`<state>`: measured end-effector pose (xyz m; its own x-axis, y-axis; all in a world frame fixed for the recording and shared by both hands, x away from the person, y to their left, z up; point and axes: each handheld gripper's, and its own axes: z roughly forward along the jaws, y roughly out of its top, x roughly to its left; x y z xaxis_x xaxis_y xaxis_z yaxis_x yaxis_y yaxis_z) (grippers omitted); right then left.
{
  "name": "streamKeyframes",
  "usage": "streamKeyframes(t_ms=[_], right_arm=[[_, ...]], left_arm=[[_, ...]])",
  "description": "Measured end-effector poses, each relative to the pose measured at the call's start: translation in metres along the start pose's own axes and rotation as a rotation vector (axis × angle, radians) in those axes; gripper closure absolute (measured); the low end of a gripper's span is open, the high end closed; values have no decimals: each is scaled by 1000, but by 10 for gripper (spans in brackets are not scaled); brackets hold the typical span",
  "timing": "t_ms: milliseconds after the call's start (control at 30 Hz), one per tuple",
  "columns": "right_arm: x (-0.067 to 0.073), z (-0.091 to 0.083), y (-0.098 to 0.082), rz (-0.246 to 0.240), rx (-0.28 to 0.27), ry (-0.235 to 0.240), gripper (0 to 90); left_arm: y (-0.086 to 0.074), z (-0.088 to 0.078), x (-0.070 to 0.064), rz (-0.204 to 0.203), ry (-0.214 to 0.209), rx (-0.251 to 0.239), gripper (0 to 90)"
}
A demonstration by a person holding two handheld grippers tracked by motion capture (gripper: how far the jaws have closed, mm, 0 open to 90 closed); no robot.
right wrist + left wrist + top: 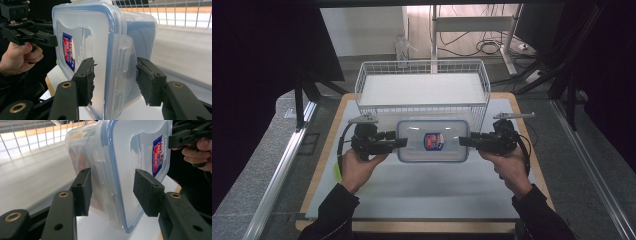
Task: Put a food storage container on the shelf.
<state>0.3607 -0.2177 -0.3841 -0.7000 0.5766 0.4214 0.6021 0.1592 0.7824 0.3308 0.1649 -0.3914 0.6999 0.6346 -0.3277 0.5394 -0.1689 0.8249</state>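
Just in front of the basket: container: a clear lidded plastic container (433, 140) with a blue seal and a red-and-blue label hangs between the two grippers, close to the near wall of the white wire basket (422, 67), seemingly clear of the pale table mat (422, 190).
Left gripper: the left gripper (402, 142) clamps the container's left short end; in the left gripper view its pads (82, 191) sit on either side of the latch flap, one on the lid face, one on the tub side.
Right gripper: the right gripper (464, 141) clamps the opposite short end the same way, its worn pads (87, 80) pressed across lid and tub.
Long axis: runs across, gripper to gripper, parallel to the basket's near wall and its long side.
Key relation: the basket lies straight ahead of the container, away from the person; both hands stand equally near it.
Judgement: a level carry over the near wall and a lowering inside looks likely; uneven hands would tilt the load.
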Motion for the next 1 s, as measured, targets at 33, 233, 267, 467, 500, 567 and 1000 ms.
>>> streamKeyframes(t_ms=[33,233,267,467,500,567,1000], right_arm=[[0,0,3,-4,-4,1,500],[2,-2,24,-16,-27,2,498],[3,-2,27,-18,-30,-1,498],[4,0,47,-19,-40,-8,496],[5,1,50,-20,-40,-11,496],[5,3,56,-24,-39,-15,496],[-5,17,83,17,-76,13,521]], left_arm=[[4,-1,0,2,3,-1,499],[24,-8,2,15,11,-8,499],[27,-8,4,13,10,-9,498],[43,-12,12,4,11,-8,497],[45,-13,14,3,11,-5,497],[50,-15,17,-6,13,-3,495],[72,-17,44,-72,34,-53,597]])
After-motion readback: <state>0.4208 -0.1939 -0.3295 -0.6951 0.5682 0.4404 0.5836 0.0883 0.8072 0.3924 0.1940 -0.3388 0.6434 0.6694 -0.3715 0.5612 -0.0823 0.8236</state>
